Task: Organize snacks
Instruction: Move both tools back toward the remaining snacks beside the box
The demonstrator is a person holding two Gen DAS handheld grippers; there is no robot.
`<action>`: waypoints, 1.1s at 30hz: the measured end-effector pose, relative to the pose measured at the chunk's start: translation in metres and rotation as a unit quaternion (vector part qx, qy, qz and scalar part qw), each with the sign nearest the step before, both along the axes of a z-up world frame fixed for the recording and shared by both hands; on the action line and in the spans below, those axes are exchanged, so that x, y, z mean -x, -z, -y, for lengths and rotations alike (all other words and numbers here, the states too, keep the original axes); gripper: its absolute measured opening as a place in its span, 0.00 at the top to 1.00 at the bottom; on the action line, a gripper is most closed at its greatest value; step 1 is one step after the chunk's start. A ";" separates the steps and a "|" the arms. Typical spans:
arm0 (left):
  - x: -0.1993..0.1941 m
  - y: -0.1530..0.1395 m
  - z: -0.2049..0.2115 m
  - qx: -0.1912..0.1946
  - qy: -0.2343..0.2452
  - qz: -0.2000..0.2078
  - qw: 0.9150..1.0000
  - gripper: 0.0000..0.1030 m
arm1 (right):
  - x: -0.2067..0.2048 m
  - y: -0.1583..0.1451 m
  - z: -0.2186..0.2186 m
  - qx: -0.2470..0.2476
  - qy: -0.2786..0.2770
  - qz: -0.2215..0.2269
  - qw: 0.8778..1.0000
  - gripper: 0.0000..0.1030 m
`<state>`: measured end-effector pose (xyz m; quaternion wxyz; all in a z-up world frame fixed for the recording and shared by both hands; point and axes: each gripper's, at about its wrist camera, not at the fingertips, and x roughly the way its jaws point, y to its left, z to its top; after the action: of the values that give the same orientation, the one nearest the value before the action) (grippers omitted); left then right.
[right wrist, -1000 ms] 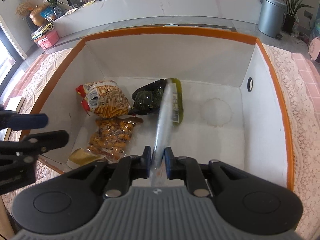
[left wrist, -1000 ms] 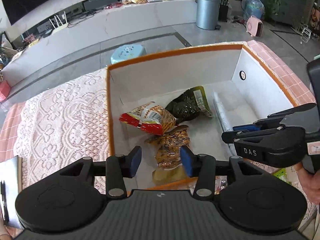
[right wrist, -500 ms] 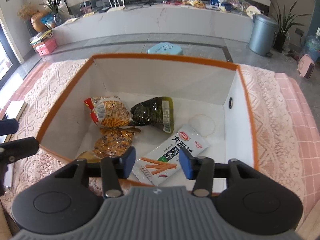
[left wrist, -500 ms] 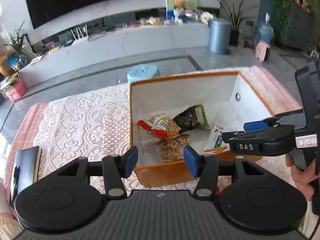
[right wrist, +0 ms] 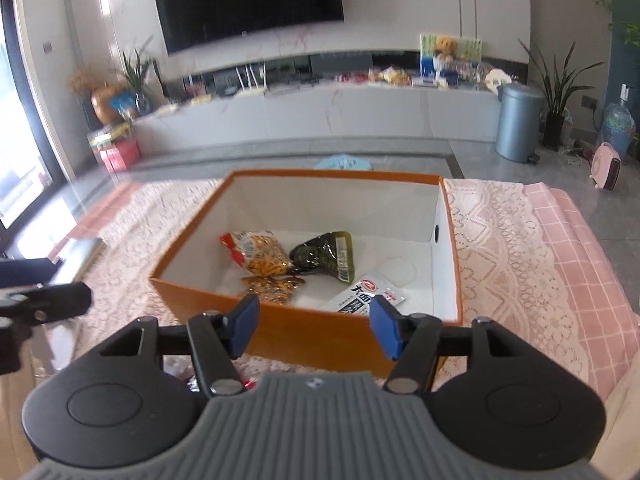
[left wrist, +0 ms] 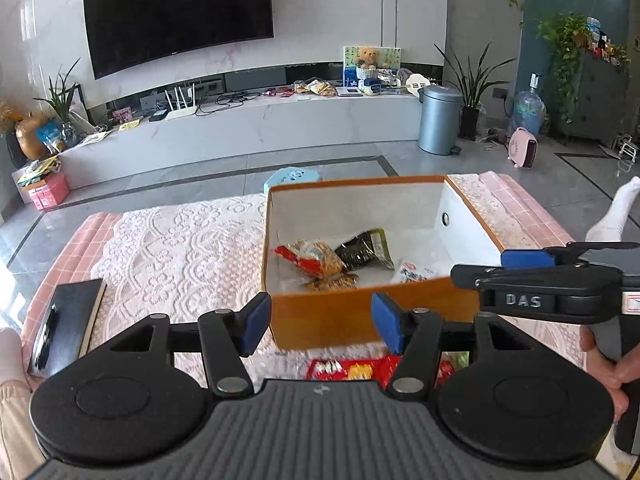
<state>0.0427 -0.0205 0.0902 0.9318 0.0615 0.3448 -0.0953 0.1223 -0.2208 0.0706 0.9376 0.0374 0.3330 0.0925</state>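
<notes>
Inside the orange box (right wrist: 320,332), on its white floor, lay four snack packets: a white packet (right wrist: 362,294) against the near wall toward the right side, a dark green packet (right wrist: 326,256) behind it near the middle, a red-and-yellow packet (right wrist: 260,254) to the left of the green one, and an amber packet (right wrist: 272,286) just in front of that. The right gripper (right wrist: 314,330) was outside the box, before its near wall; its blue pads had just been opening and stood apart with nothing between them, the white packet lying beyond and clear of them. The left gripper (left wrist: 322,328) was likewise before the near wall, jaws having just been opening, apart and empty. More red packets (left wrist: 360,370) lay on the lace cloth (left wrist: 180,248) in front of the box.
</notes>
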 end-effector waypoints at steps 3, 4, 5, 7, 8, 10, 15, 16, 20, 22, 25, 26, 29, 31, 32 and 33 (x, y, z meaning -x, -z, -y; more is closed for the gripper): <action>0.013 0.006 -0.002 0.001 0.003 -0.008 1.000 0.33 | 0.026 -0.001 0.003 -0.003 0.002 0.022 1.000 0.39; 0.016 0.009 -0.002 -0.003 0.002 -0.014 1.000 0.32 | 0.035 0.000 0.003 -0.002 0.001 0.029 1.000 0.37; 0.019 0.013 -0.003 -0.006 0.002 -0.021 1.000 0.32 | 0.042 0.001 0.004 0.000 0.001 0.034 0.999 0.36; 0.024 0.021 -0.004 -0.013 0.003 -0.033 0.999 0.32 | 0.056 0.005 0.005 -0.001 0.003 0.043 0.999 0.36; 0.027 0.025 -0.005 -0.015 0.004 -0.039 0.999 0.32 | 0.062 0.007 0.007 -0.004 0.004 0.046 0.999 0.35; 0.032 0.034 -0.007 -0.019 0.004 -0.048 0.999 0.32 | 0.074 0.014 0.008 -0.007 0.007 0.049 0.999 0.35; 0.043 0.047 -0.018 -0.015 -0.001 -0.056 0.998 0.32 | 0.095 0.036 0.005 0.025 -0.001 0.056 0.998 0.34; 0.045 0.049 -0.020 -0.011 0.001 -0.052 0.999 0.31 | 0.099 0.040 0.005 0.029 -0.003 0.056 0.998 0.34; 0.051 0.054 -0.025 -0.002 0.011 -0.042 0.999 0.31 | 0.106 0.056 0.010 0.028 -0.002 0.045 0.999 0.34; 0.053 0.057 -0.025 0.001 0.020 -0.040 0.999 0.30 | 0.105 0.064 0.015 0.024 0.008 0.035 0.999 0.34; 0.049 0.064 -0.022 -0.001 0.033 -0.049 0.998 0.30 | 0.103 0.076 0.020 0.015 0.023 0.025 0.999 0.34; 0.047 0.067 -0.020 -0.003 0.034 -0.052 0.998 0.30 | 0.102 0.079 0.020 0.015 0.025 0.021 0.999 0.35; 0.042 0.076 -0.015 -0.007 0.038 -0.060 0.997 0.30 | 0.099 0.087 0.018 0.018 0.018 0.009 1.000 0.35; 0.039 0.082 -0.012 -0.006 0.046 -0.062 0.997 0.29 | 0.096 0.092 0.015 0.026 0.014 0.004 1.000 0.35; 0.038 0.085 -0.010 -0.005 0.053 -0.063 0.997 0.26 | 0.093 0.095 0.015 0.031 0.014 0.002 0.999 0.35; 0.037 0.087 -0.008 -0.006 0.059 -0.062 0.996 0.25 | 0.092 0.098 0.015 0.034 0.014 0.001 0.999 0.35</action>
<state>0.0058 -0.0126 0.0032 0.9011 0.0809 0.3982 -0.1514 0.0304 -0.2353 -0.0276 0.9400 0.0099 0.3343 0.0681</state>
